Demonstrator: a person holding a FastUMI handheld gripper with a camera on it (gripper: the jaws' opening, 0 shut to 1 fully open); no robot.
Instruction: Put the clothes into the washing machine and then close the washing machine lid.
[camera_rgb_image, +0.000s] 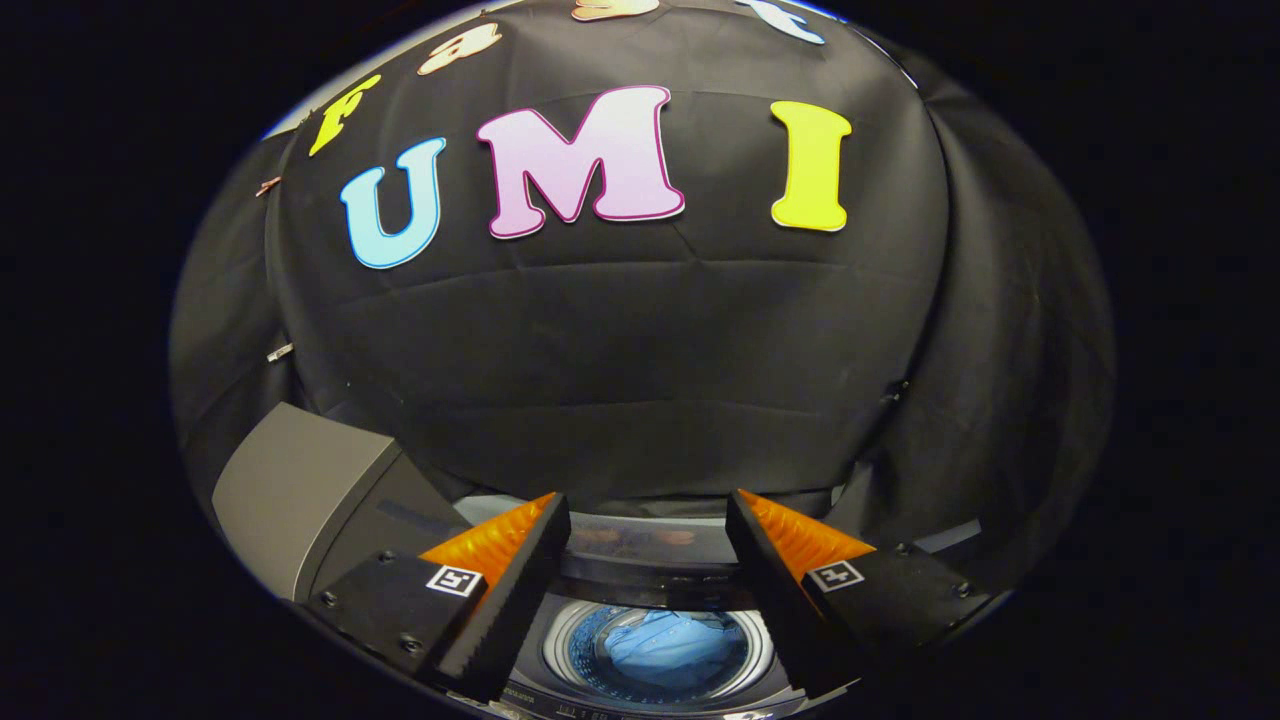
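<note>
My gripper hangs open above the washing machine, its fingers spread wide with nothing between them. Below and between the fingers I see the round drum opening. A light blue piece of clothing lies inside the drum. The lid stands raised at the back of the opening, just beyond the fingertips, dark and glossy.
The grey top panel of the washing machine runs off to the left of the left finger. The black cloth wall hangs close behind the machine.
</note>
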